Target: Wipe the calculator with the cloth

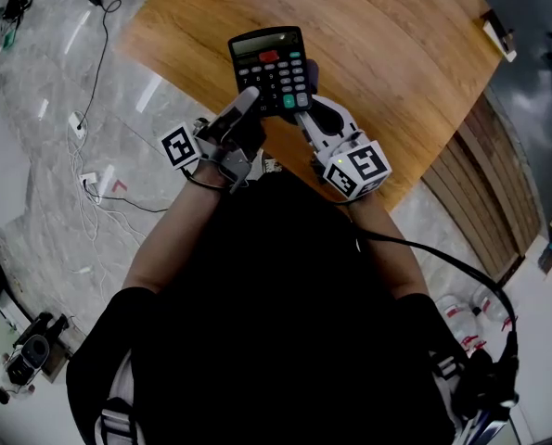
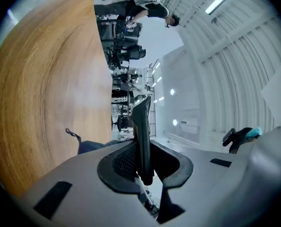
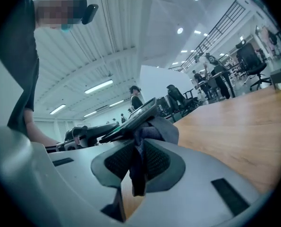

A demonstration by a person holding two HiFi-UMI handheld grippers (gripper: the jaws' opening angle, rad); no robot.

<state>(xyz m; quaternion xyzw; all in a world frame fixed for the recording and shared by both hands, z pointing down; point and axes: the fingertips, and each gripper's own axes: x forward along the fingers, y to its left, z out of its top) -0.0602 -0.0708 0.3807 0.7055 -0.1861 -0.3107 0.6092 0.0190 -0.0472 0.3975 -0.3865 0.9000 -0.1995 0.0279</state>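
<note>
Left gripper (image 2: 142,169) was clamped on the near edge of the black calculator (image 1: 272,69), held keys-up with red and green keys and its display farthest. Right gripper (image 3: 139,167) pinched the dark cloth (image 3: 152,132) against it, above the wooden table (image 1: 405,63).

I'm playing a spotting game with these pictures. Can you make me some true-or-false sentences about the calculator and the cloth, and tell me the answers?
1. The black calculator with grey keys lies flat on the wooden table. False: it is held up off the table.
2. The left gripper is shut on the calculator. True.
3. The right gripper is empty. False: it is shut on a dark grey-blue cloth.
4. The calculator has a red key near its screen. True.
</note>
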